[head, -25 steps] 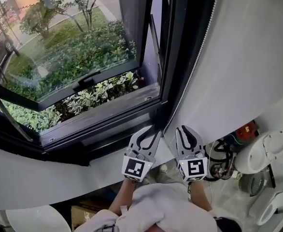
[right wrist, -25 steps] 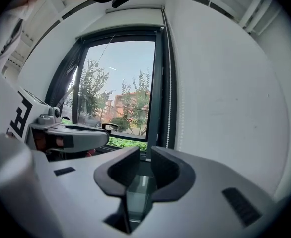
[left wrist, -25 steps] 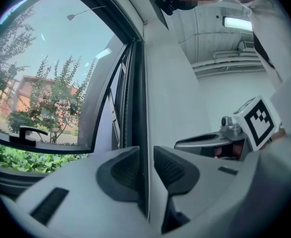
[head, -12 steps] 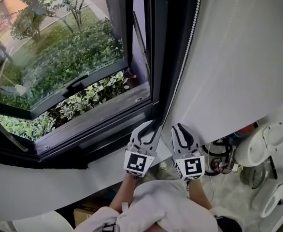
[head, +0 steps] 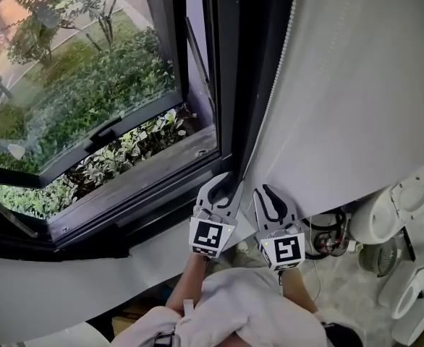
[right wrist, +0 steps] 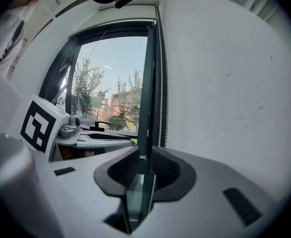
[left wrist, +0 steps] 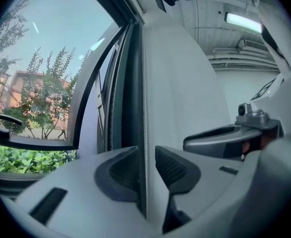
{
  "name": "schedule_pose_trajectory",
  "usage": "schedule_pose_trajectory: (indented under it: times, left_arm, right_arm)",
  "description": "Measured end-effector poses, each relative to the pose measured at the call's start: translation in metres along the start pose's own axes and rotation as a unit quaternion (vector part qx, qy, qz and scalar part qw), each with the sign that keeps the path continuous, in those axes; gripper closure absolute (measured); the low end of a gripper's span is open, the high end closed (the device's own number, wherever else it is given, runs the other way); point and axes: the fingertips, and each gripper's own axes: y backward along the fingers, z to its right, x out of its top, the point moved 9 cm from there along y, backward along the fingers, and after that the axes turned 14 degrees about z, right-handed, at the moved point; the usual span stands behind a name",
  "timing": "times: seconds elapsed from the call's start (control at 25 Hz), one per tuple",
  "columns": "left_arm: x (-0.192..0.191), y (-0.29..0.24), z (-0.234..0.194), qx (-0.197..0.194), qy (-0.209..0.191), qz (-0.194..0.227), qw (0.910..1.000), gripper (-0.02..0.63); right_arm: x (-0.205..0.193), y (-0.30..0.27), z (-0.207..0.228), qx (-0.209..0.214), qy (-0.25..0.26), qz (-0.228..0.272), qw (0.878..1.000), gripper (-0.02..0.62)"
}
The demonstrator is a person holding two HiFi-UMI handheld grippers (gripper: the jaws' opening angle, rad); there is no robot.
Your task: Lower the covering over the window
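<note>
A white bead chain (head: 270, 114) hangs down the dark window frame (head: 230, 63) beside the white wall. My left gripper (head: 229, 182) is at the foot of the frame. In the left gripper view the bead chain (left wrist: 144, 83) runs between the left gripper's (left wrist: 145, 157) pads, which have just been opening. The chain lies against one pad and clear of the other. My right gripper (head: 265, 192) is just to its right. In the right gripper view a bead chain strand (right wrist: 160, 93) drops into the narrow gap of the right gripper (right wrist: 144, 157), whose pads close on it. No covering shows over the glass.
The window sash (head: 89, 85) stands swung outward over green shrubs, with its handle (head: 111, 129) on the lower rail. A white ledge (head: 45, 280) runs below the window. White appliances (head: 407, 201) and cables (head: 328, 241) lie at the lower right. White sleeves (head: 248, 309) fill the bottom.
The head view has swung, so the window frame stands more upright and further left. Both grippers stay side by side at the chain, and the left jaws look slightly wider.
</note>
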Motion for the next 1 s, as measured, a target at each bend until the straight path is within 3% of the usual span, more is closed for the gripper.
schedule_pose_trajectory:
  times: [1.0]
  left_arm:
    - [-0.032,-0.067,-0.003,0.021,-0.039,-0.031,0.9986,0.433]
  right_arm:
    - [0.000,-0.003,0.008,0.019,-0.009,0.003,1.000,0.529]
